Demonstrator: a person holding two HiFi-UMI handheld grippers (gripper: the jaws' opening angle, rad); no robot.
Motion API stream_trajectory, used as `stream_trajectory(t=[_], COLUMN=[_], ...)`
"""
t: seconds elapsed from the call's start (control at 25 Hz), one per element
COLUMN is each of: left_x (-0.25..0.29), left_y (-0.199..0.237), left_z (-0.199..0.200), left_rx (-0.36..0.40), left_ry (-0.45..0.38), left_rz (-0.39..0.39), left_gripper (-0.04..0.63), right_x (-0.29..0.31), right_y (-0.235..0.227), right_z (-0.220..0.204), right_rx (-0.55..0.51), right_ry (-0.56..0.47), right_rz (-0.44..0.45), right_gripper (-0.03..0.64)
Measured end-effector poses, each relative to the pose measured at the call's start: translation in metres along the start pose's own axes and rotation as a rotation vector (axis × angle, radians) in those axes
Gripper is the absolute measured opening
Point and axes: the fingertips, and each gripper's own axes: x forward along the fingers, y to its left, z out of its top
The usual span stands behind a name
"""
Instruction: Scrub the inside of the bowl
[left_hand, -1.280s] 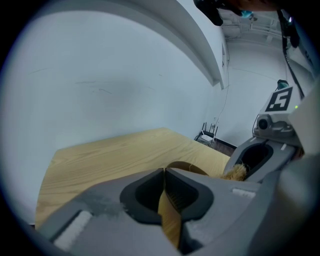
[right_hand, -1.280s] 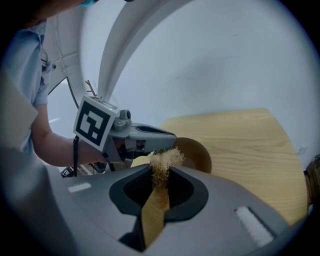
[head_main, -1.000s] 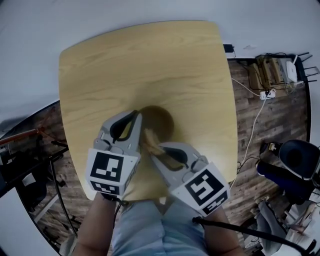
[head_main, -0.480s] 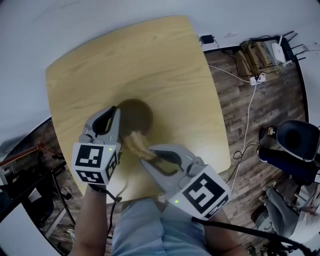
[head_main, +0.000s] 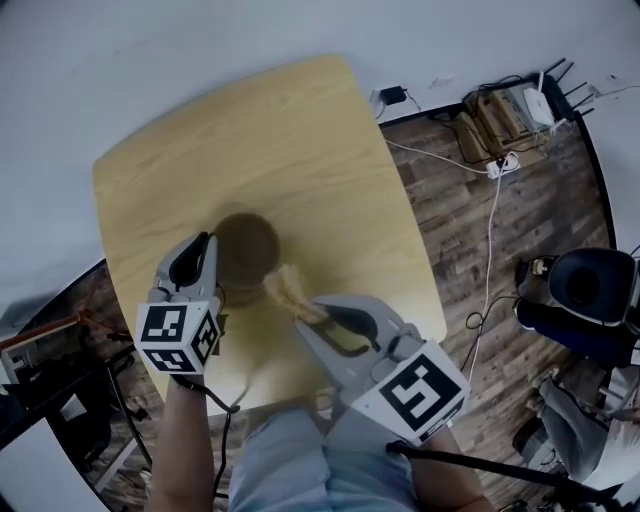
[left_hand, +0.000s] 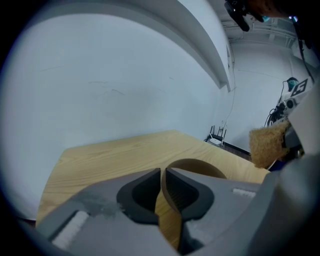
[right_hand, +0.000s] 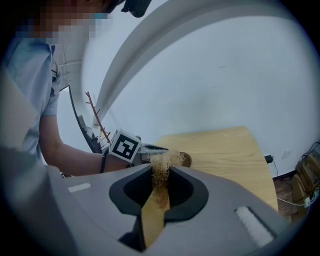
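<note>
Left gripper (left_hand: 162, 174) is clamped on the bowl (head_main: 244, 252) rim, and the right gripper (right_hand: 160, 174) pinches the scrubber (head_main: 287, 288). The scrubber has swung out past the rim (now beside the bowl, above the table (head_main: 300, 150)), so no scrubbing contact; it needs to go back in.

Matt wooden bowl (head_main: 243, 250), rough fibrous scrubber (head_main: 288, 290)

Light yellow wood-grain table (head_main: 300, 140). Plain dark brown round bowl (head_main: 245, 247). Pale tan fibrous scrub pad (head_main: 288, 290). Grey left gripper (head_main: 203, 243) and grey right gripper (head_main: 305, 318), black pads (left_hand: 142, 195), black-and-white square-marker cubes (head_main: 178, 338). Dark brown plank floor (head_main: 470, 250).
</note>
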Motion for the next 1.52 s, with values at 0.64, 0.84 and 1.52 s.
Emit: stream_trajectory(t=[0.64, 0.84, 1.52], left_x=[-0.131, -0.192, -0.254], left_y=[-0.036, -0.069, -0.088], left_z=[0.08, 0.107, 0.123], left_rx=[0.024, 0.027, 0.008], left_ry=[-0.312, -0.426, -0.536], left_rz=[0.195, 0.307, 0.294], left_gripper=[0.02, 0.02, 0.02], right_x=[-0.064, -0.084, -0.087], right_y=[-0.005, 0.017, 0.08], right_z=[0.05, 0.07, 0.103], right_rx=[-0.162, -0.257, -0.376], right_ry=[-0.201, -0.264, -0.33], right_rz=[-0.122, -0.122, -0.208], right_gripper=[0.061, 0.061, 0.057])
